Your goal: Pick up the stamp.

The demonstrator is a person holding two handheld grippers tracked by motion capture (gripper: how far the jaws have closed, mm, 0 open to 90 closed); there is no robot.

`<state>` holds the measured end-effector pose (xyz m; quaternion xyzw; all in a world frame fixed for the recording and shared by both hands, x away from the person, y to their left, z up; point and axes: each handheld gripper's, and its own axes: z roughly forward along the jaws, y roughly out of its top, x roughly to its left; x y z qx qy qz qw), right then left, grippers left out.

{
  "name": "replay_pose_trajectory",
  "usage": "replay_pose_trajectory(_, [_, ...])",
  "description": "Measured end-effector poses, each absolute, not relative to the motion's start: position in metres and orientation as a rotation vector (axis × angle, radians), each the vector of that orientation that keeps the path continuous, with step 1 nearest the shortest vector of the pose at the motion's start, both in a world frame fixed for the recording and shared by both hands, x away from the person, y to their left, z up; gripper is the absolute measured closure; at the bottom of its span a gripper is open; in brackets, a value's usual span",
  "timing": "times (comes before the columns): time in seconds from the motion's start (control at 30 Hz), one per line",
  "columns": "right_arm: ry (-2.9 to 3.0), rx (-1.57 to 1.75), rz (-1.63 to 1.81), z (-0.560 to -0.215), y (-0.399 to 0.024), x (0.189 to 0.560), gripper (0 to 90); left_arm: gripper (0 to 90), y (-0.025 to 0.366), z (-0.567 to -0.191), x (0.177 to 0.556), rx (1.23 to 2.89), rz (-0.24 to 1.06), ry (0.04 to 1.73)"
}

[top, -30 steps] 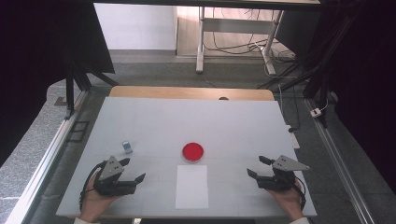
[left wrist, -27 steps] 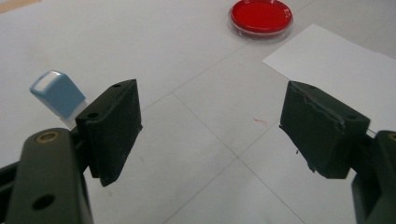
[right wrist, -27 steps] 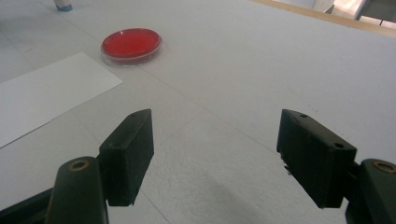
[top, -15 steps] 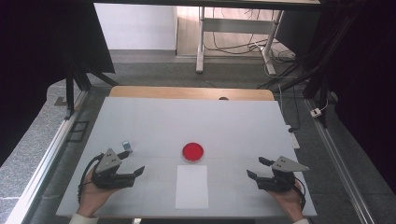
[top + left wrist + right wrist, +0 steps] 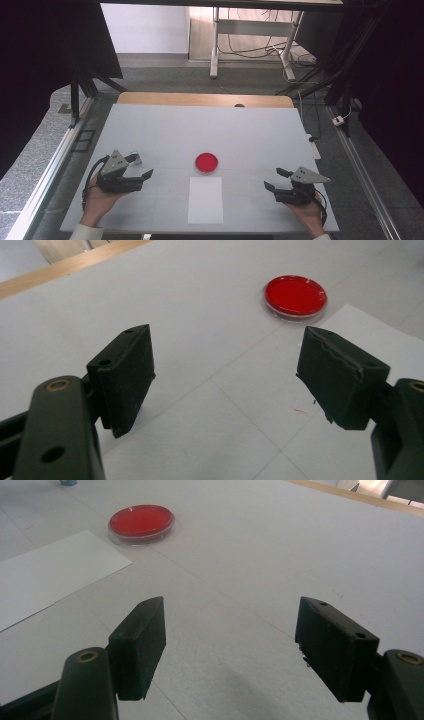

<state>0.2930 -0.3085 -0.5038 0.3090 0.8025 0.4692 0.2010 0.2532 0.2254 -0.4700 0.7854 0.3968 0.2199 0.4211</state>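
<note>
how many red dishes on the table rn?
1. The round red shallow dish sits mid-table, just beyond the far edge of the white paper sheet, between the open left gripper and the open right gripper. Nothing hides another.

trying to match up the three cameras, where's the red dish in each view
High view: the red dish sits mid-table, just beyond the white sheet.
Left gripper view: upper right, beyond the open left claw.
Right gripper view: upper left, beyond the open right claw.
Shared landmark: the white sheet beside the dish.
</note>
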Motion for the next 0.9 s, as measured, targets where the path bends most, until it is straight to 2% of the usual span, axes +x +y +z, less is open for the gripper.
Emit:
replay_pose_trajectory(0.5, [2.252, 0.872, 1.285, -0.505, -0.307, 0.294, 28.1, 23.2, 0.232, -0.466, 0.279, 1.997, 0.534, 1.004])
replay_pose_trajectory(0.9, [2.261, 0.873, 1.287, -0.506, -0.307, 0.295, 28.1, 26.2, 0.252, -0.468, 0.3, 2.006, 0.538, 1.022])
